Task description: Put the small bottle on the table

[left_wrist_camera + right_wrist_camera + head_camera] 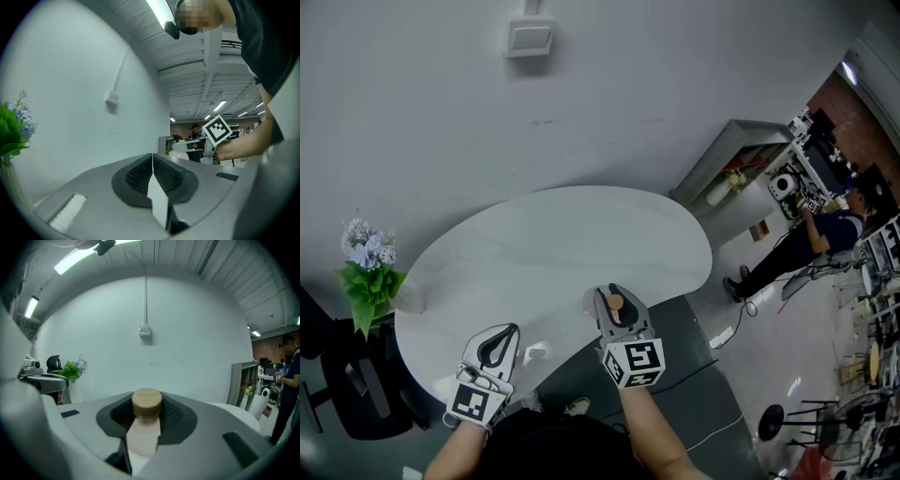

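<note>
White table (pixel 562 244) below; small bottle (pixel 143 430) clamped between right tool (pixel 612 293) jaws

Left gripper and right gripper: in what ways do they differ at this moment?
The left gripper holds nothing; the right gripper grips the small bottle. The left gripper's jaws are pressed together; the right gripper's jaws stand apart, one on each side of the bottle. Both carry a marker cube and are by the near edge of the white table.

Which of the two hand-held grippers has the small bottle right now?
The right hand-held gripper: the small bottle with the tan cap stands clamped between its jaws. The left hand-held gripper is shut with nothing in it.
</note>
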Action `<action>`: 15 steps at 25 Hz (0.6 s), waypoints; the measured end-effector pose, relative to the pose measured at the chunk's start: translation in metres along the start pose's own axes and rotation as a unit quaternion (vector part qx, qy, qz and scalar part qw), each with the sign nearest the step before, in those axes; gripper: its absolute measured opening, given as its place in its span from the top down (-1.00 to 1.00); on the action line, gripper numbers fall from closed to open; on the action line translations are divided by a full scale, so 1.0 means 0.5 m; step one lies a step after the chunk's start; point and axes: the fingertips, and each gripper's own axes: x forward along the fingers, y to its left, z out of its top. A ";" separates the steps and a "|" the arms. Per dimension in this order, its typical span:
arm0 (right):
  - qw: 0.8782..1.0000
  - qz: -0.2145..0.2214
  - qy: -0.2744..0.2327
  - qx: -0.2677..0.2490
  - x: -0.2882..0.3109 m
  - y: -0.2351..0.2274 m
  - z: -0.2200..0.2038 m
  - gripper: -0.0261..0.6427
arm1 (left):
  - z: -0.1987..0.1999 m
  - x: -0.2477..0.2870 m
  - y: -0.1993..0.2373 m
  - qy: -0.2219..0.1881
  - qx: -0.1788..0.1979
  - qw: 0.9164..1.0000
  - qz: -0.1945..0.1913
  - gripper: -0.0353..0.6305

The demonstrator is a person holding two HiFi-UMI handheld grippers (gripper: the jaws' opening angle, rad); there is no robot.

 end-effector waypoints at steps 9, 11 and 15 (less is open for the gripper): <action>0.999 0.037 0.003 -0.004 -0.030 -0.049 -0.019 0.61 | 0.016 0.013 -0.100 -0.007 0.011 0.999 0.034 0.87; 0.999 0.047 0.002 -0.008 -0.035 -0.062 -0.023 0.61 | 0.016 0.009 -0.126 -0.009 0.015 0.999 0.044 0.87; 0.998 0.056 0.005 -0.014 -0.034 -0.087 -0.034 0.61 | 0.004 0.010 -0.164 -0.005 0.015 0.999 0.049 0.87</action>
